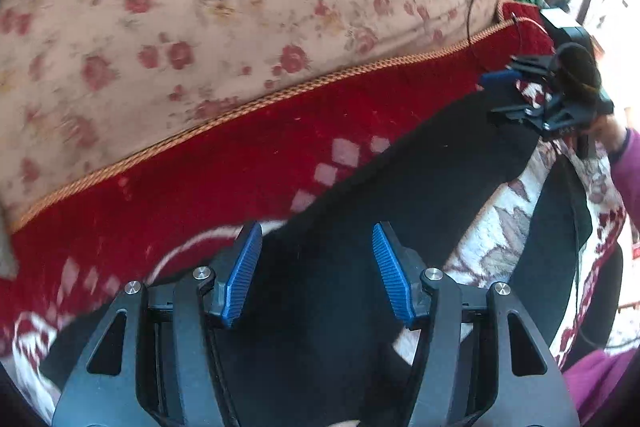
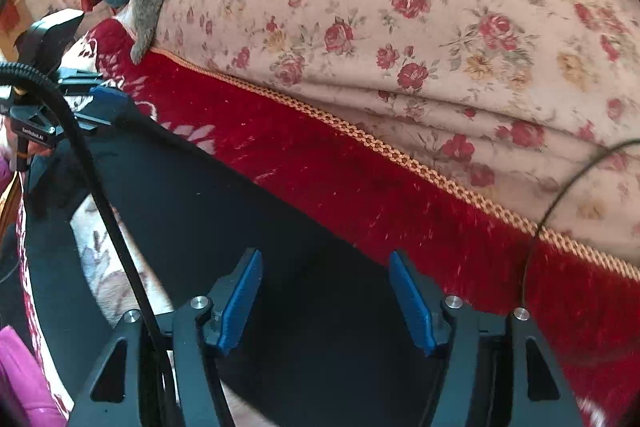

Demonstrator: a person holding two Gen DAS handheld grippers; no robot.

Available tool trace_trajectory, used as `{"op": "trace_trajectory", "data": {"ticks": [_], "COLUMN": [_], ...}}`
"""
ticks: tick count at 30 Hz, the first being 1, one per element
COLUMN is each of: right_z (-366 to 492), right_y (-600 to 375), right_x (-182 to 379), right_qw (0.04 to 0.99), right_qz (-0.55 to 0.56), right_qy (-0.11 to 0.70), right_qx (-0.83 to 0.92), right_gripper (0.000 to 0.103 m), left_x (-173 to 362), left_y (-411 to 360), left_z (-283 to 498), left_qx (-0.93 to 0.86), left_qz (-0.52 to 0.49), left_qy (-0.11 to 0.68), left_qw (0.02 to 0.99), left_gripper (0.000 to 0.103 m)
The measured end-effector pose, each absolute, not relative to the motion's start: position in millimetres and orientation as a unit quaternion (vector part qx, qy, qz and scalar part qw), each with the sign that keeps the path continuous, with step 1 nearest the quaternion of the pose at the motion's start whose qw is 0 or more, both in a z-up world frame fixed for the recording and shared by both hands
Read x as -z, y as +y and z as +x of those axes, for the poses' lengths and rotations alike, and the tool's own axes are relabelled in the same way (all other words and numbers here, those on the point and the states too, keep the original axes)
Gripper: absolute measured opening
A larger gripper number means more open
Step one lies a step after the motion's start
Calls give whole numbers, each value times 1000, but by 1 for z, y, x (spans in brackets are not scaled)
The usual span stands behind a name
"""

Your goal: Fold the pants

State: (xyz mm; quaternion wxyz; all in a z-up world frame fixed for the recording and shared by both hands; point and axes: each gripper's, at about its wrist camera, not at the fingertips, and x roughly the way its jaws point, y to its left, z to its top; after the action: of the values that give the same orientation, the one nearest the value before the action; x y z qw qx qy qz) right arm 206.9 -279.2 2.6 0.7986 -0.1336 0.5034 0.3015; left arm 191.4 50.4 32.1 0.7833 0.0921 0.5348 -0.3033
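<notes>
The black pants (image 1: 400,183) lie spread on a red and cream patterned blanket (image 1: 248,155), smooth dark cloth on plush pile, one leg running between the two grippers. The left gripper (image 1: 316,275) and right gripper (image 2: 326,301) hover over it with fingers wide apart, holding nothing. To fold well, I judge each should pinch one edge cleanly and lift together; behind, a floral cushion (image 2: 400,7) meets the blanket's braided trim (image 1: 240,115).
</notes>
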Motion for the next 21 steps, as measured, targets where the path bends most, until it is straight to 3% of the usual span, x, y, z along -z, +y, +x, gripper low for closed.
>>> {"op": "trace_trajectory", "data": {"ticks": [15, 18, 19, 21], "right_z": [234, 229, 228, 218], "right_y": [-277, -267, -260, -247], "right_x": [19, 19, 19, 16], "right_qw": [743, 741, 743, 745], "right_qz": [-143, -159, -166, -190], "right_qy": [551, 545, 542, 533], "right_qx": [-352, -358, -356, -353], "right_gripper": [63, 46, 37, 23], "left_x": [8, 8, 8, 6], "left_y": [26, 23, 19, 6], "left_z": [219, 217, 215, 205], "left_qx": [343, 337, 333, 335], "left_qz": [156, 163, 169, 184], "left_qy": [576, 575, 572, 555], "left_qw": [725, 727, 731, 739], "left_gripper": [61, 62, 59, 42]}}
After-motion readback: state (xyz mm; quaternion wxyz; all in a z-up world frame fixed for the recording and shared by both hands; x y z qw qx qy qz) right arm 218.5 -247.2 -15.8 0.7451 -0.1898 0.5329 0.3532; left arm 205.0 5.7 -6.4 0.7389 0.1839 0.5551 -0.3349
